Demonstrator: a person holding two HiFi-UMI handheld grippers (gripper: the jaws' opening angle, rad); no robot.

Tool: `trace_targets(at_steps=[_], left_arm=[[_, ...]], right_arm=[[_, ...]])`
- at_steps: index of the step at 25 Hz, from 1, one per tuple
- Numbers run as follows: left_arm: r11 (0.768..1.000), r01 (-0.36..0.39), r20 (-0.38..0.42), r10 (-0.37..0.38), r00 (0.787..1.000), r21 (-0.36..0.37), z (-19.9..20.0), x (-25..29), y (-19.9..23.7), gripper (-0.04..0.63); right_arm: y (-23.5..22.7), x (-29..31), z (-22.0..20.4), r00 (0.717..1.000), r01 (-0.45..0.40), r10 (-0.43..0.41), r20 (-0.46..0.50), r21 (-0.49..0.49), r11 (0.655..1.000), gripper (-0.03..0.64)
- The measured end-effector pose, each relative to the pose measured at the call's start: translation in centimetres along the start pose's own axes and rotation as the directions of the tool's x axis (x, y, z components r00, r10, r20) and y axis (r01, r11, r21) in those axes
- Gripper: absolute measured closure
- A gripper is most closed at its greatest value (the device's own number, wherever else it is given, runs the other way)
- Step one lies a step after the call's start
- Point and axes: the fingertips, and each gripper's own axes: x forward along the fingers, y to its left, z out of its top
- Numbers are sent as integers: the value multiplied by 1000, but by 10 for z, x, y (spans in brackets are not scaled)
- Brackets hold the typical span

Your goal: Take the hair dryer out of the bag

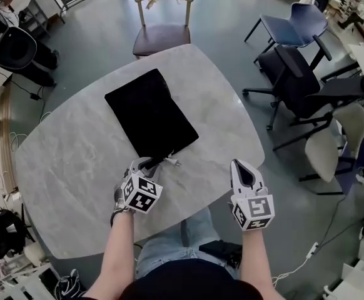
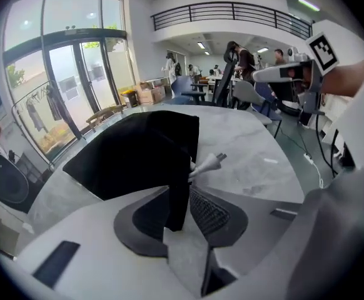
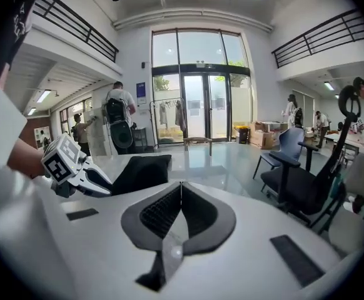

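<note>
A flat black bag (image 1: 151,112) lies on the grey marble table (image 1: 69,167). Only a white plug (image 1: 172,162) on its cord pokes out of the bag's near edge; the hair dryer itself is hidden inside. My left gripper (image 1: 146,164) is at that near edge, pointing steeply down. In the left gripper view its jaws (image 2: 181,220) stand apart with a fold of the black bag (image 2: 132,155) between them, and the plug (image 2: 214,161) lies just to the right. My right gripper (image 1: 243,167) is shut and empty over the table's near right corner, apart from the bag (image 3: 141,170).
A wooden chair (image 1: 162,27) stands at the table's far side. Blue, black and beige office chairs (image 1: 307,74) crowd the floor to the right. A white power strip (image 1: 311,250) and its cable lie on the floor at the lower right. The person's legs are under the table's near edge.
</note>
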Motion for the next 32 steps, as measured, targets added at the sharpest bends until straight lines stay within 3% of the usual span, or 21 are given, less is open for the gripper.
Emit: trace_targets(at_steps=[4,7,8,10,15,18,20,24,29,32], left_arm=[[992,-14,-68,23,997,124,-10,12,-1,480],[985,-21,-115,41,993,170,-16,18,-1,478],[984,-32,-121,54,991,175,-17,19,1,489],[986,-53,-116,72,991,160,-16,17,6,569],[999,-47,-37,47,998,22,-2,1,15,575],[992,-51,58,58,997,-117,14,-14,26,574],[975,-47,129,76,989,-217,23,-25,38,575],[918,1,232,100,968,-397,35,-37,51,574],[861,36,282,126,951,-507,37,-37,52,574],[851,47,301,133,944,-523,44,-34,53,574]], right_arm=[[-8,-22,-19,997,69,-68,-24,23,997,592],[-16,-33,-26,994,105,-104,-29,38,994,592],[-18,-36,-27,993,116,-115,-28,43,992,592],[-21,-41,-28,991,132,-131,-25,50,990,592],[-21,-45,-20,992,128,-129,-2,52,990,592],[-17,-40,-6,995,93,-94,20,28,995,592],[-10,-32,8,998,52,-52,35,3,999,592],[3,-12,39,997,-29,31,71,-41,999,592],[44,16,56,982,-178,183,41,-101,979,592],[79,40,51,957,-287,289,-2,-119,950,592]])
